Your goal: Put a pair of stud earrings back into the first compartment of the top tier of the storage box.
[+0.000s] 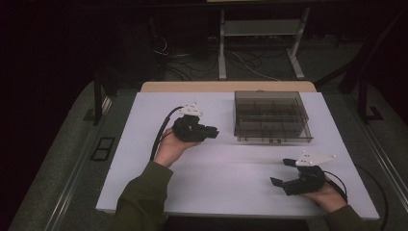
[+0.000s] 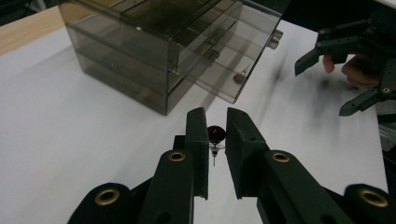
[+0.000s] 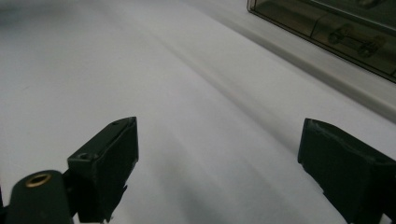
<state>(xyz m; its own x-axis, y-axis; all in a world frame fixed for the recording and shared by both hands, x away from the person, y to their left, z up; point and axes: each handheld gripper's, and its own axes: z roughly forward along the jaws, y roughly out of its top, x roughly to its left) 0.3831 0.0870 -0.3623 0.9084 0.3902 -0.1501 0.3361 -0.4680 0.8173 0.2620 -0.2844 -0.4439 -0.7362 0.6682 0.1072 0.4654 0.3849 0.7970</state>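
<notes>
Nearest you, your right gripper hovers low over the white table at its near right corner, jaws spread wide with nothing between them. Farther in and to the left, your left gripper has its jaws drawn close around a small dark red pin, its metal point hanging down between them. Beyond that, toward the far right, sits the smoky clear plastic box with its inner dividers, and another small pin shows through its wall.
</notes>
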